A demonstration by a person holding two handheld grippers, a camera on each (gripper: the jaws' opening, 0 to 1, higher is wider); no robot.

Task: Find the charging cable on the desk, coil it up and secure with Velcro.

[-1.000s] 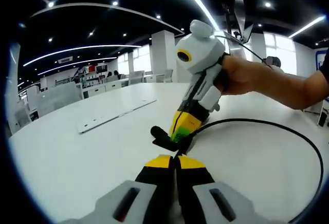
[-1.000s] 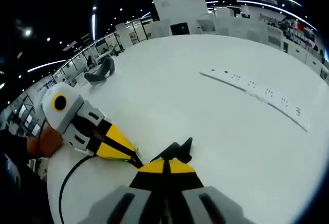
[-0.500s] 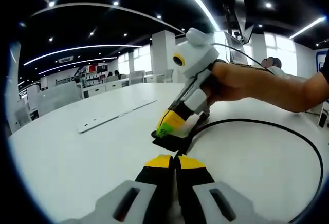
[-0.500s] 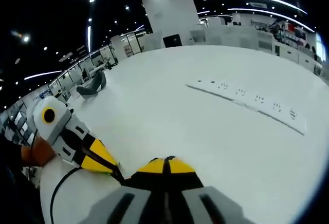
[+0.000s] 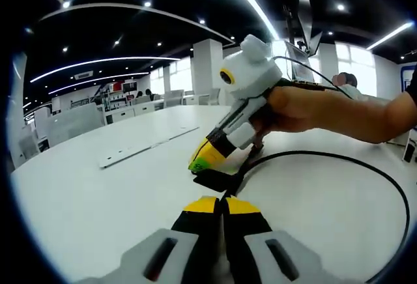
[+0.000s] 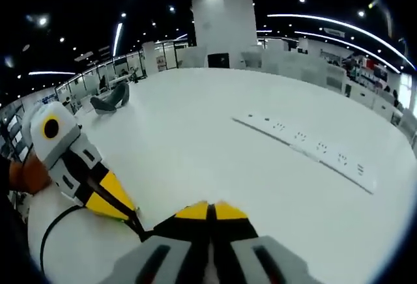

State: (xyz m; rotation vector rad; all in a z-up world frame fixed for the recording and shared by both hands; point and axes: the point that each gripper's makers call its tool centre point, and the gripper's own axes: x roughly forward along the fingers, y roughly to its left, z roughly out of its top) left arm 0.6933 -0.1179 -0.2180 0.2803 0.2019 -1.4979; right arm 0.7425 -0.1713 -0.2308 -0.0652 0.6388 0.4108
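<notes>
White tabletop (image 5: pixel 85 199) spans both views, set in an open-plan office with strip lights overhead and rows of desks behind. From my left claw (image 5: pixel 223 200), the yellow-tipped jaws stand pressed together at the bottom of the left gripper view, pinching the black charging cable (image 5: pixel 365 161) where it meets a flat black Velcro strap (image 5: pixel 215 180). Beyond that pinch the cable sweeps out to the right in a wide loop lying on the tabletop and curves back toward the lower right edge.

My right claw (image 5: pixel 199 162) enters the left gripper view from the right, held in a hand (image 5: pixel 293 105); its yellow tips point down at the strap's far edge, touching or just above it. I cannot tell from this view whether anything lies between those tips. In the right gripper view the right claw (image 6: pixel 208 209) shows its jaws closed against each other; what they grip, if anything, is hidden beneath the tips. The left claw (image 6: pixel 133 217) appears there at lower left, meeting the right claw's tips, with the cable (image 6: pixel 49 232) arcing off behind it.

A white power strip (image 5: pixel 146 146) lies on the tabletop well apart from the claws, to the left in the left gripper view and to the right in the right gripper view (image 6: pixel 306 150). A dark grey object (image 6: pixel 111 98) sits far back at the tabletop's edge. A person's head (image 5: pixel 345 79) shows beyond the arm
</notes>
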